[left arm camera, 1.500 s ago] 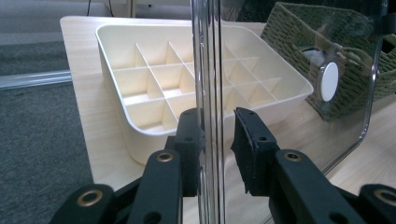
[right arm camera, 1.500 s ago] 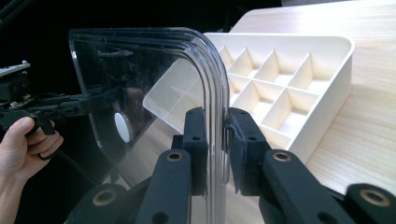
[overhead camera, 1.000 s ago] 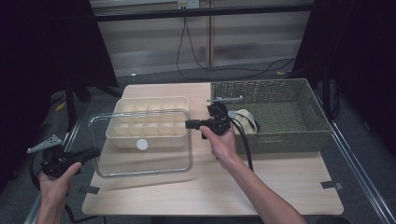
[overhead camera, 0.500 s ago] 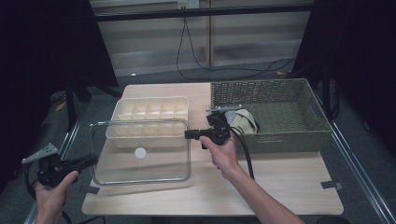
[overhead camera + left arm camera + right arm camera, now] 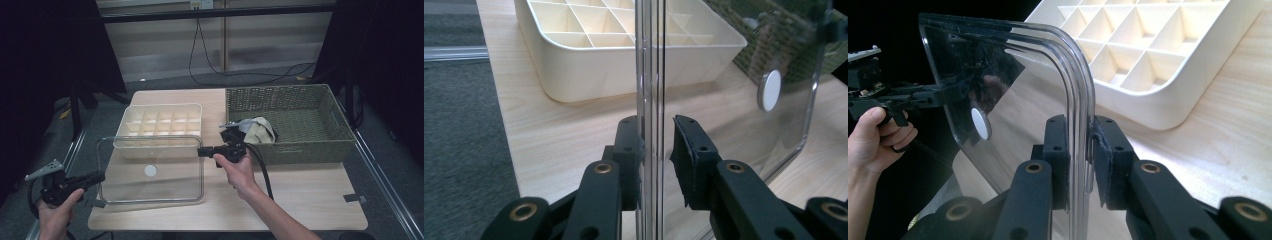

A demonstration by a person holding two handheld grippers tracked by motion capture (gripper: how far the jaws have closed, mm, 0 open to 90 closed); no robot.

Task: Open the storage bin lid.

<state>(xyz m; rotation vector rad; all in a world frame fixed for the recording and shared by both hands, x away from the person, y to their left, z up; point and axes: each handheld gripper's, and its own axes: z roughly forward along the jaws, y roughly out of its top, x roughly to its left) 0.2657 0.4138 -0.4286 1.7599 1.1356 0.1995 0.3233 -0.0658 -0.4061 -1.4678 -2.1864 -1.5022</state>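
- Both grippers carry the clear lid (image 5: 150, 170) between them, one on each short side, just above the table (image 5: 300, 195) at its near left, in front of the cream divider tray (image 5: 159, 129).
- Right gripper (image 5: 1091, 150) has its jaws nearly closed, pinching the lid's rim near a rounded corner, and both pads look to be on the plastic.
- Left gripper (image 5: 656, 150) is the shakier one imo: one pad sits against the rim, but the left gripper view shows a sliver of daylight at the other, so I'd call it a loose pinch at best.
- Biggest risk: slick, thin plastic held only at two edges. If either hand tilts or pulls apart from the other, the rim could slide out and that end drops onto the table.
- The lid's far edge overlaps the tray's near wall in the high view, so lowering it carelessly could clip the tray and nudge it.
- The left edge hangs out past the table's side, so a slip there means the floor.
- Off to the right sits a wicker basket (image 5: 310, 115) with a beige cloth (image 5: 259, 131) in it, close behind the right hand (image 5: 239, 167). Its cable (image 5: 261, 167) trails beside the basket and could snag.
- A small white knob (image 5: 150, 170) marks the lid's middle.
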